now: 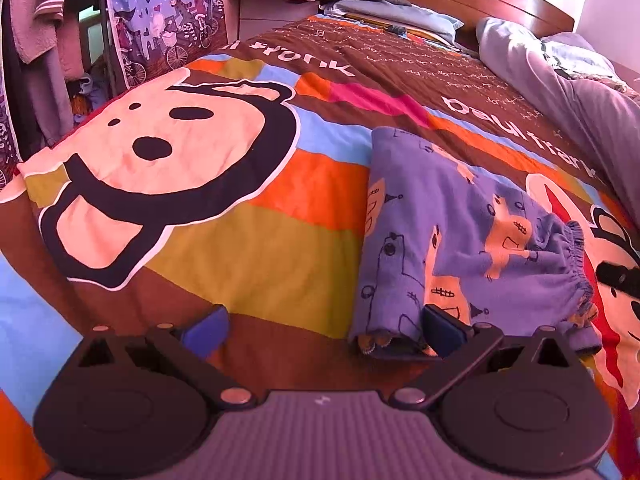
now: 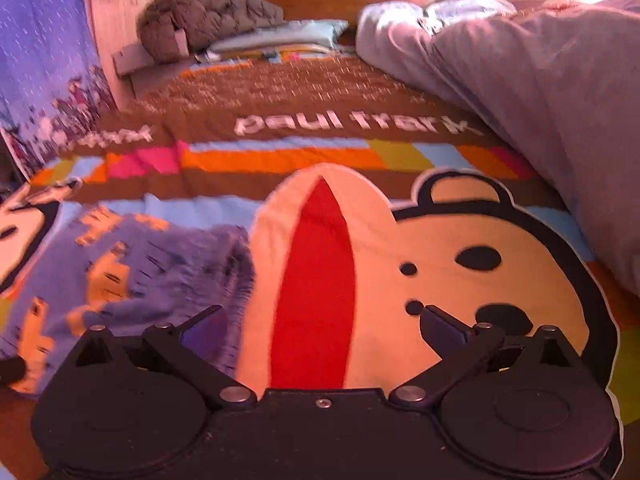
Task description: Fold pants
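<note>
Blue patterned pants (image 1: pixel 460 240) lie folded into a compact bundle on the cartoon-print bedspread (image 1: pixel 248 248) of the bed, elastic waistband towards the right in the left wrist view. Left gripper (image 1: pixel 324 326) has its fingers spread wide with nothing between them; its right finger (image 1: pixel 442 330) sits at the bundle's near edge, possibly touching. Right gripper (image 2: pixel 322 324) also spread open and empty over the bedspread, pants at its left, view blurred. Grey duvet (image 2: pixel 540 92) bunched along the far right side.
</note>
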A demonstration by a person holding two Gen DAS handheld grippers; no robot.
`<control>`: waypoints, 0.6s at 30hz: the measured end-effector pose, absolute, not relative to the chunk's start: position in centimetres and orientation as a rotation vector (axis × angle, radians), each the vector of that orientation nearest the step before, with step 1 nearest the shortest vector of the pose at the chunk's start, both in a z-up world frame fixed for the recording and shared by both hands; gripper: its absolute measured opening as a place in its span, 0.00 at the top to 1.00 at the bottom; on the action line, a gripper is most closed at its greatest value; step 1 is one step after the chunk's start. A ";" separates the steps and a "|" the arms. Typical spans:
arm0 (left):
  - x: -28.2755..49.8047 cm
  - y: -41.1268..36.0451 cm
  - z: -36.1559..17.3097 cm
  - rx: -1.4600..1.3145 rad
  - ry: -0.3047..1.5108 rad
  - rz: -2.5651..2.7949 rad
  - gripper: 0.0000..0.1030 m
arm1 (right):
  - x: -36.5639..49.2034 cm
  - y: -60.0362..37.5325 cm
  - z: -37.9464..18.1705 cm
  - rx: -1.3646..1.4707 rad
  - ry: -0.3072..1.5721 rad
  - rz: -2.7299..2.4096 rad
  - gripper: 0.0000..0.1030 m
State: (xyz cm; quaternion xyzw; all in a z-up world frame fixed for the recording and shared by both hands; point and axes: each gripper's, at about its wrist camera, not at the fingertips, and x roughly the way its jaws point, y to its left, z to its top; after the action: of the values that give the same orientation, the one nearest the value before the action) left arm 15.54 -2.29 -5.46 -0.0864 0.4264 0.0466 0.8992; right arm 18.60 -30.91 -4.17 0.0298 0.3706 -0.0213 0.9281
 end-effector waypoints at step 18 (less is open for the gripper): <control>15.1 -1.8 -5.5 -0.222 0.869 0.087 0.00 | 18.2 -27.8 -4.4 -0.184 0.809 0.107 0.01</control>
State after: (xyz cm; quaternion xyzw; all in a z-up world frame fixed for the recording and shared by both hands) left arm 15.11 -1.76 -5.50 -0.1072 0.4201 0.0421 0.9002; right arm 18.16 -27.79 -4.38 -0.0892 0.3929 0.0520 0.9138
